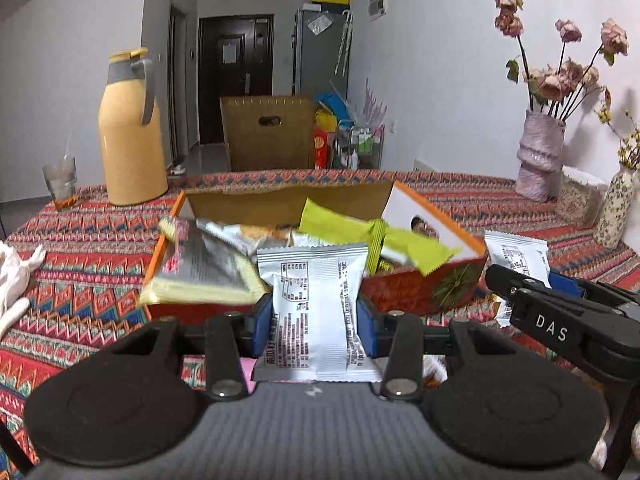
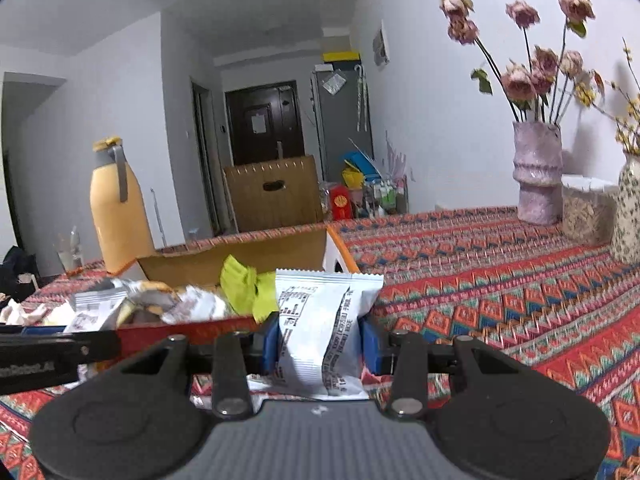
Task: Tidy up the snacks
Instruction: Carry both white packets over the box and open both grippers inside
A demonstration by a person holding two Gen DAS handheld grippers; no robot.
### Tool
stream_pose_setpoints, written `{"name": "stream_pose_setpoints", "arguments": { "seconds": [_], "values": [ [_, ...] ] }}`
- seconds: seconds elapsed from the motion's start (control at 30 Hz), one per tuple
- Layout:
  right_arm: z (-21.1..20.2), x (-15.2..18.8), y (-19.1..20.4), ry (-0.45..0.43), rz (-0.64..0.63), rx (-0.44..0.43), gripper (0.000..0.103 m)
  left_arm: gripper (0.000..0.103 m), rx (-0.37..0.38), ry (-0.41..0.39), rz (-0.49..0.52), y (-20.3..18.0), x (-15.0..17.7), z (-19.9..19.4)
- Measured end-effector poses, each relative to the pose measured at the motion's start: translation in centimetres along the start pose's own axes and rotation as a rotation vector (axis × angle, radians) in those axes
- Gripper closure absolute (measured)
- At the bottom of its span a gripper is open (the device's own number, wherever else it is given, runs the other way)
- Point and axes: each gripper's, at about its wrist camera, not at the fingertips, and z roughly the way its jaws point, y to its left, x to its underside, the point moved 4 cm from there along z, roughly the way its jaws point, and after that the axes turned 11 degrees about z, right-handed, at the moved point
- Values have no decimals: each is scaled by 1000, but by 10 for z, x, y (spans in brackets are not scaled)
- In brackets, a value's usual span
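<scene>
A table draped in a red, blue and green zigzag-patterned woven cloth [image 1: 100,292] filled the foreground, and on it sat an open cardboard snack box with an orange rim and red printed sides [image 1: 420,294], already heaped with wrappers. Behind the box to the left stood a tall yellow plastic thermos jug with a grey handle [image 1: 130,140], with a clear drinking glass [image 1: 60,180] beside it; at the far right edge of the table a pale pink ribbed ceramic vase of dried pink roses [image 1: 538,156] stood against the white wall. Inside the box lay a flat silver-and-yellow foil packet with printed text [image 1: 204,272] at the left side and a crumpled lime-green plastic wrapper [image 1: 400,240] toward the right. The left gripper [image 1: 314,316], black with blue pads, was pinched on an upright white plastic snack pouch printed with a nutrition table [image 1: 312,308], held just in front of the box's near wall. The right gripper [image 2: 320,344] was likewise clamped on a second white printed snack pouch [image 2: 320,328], raised off the cloth beside the box's right corner, and its black finger showed in the left wrist view at the right edge
</scene>
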Motion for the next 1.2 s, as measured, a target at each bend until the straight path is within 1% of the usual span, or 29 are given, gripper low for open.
{"name": "stream_pose_setpoints", "arguments": {
  "seconds": [0.17,0.3,0.5,0.63,0.73,0.83,0.97,1.0,1.07,1.1,1.2],
  "values": [
    [0,-23,12,-37,-35,-24,63,59,-16,-31,-4,2,-22,0],
    [11,-42,22,-45,-59,-39,63,59,-37,-49,-17,8,-39,6],
    [40,-68,35,-33,-78,-57,63,59,-73,-59,-47,19,-59,20],
    [64,-77,40,-18,-81,-56,63,59,-125,-73,-45,26,-71,32],
    [83,-82,41,-11,-75,-53,63,59,-142,-64,-63,32,-76,48],
    [102,-81,40,4,-60,-53,63,59,-167,-49,-74,38,-77,64],
    [116,-71,33,18,-29,-61,63,59,-171,-42,-98,47,-68,80],
    [119,-69,31,35,-26,-65,63,59,-169,-38,-103,49,-65,84],
    [123,-67,29,59,-14,-81,63,59,-146,-4,-115,53,-59,95],
    [125,-65,29,61,-18,-75,63,60,-135,15,-122,55,-56,100],
    [130,-60,30,74,-28,-61,63,60,-128,34,-134,60,-51,105]
  ]
}}
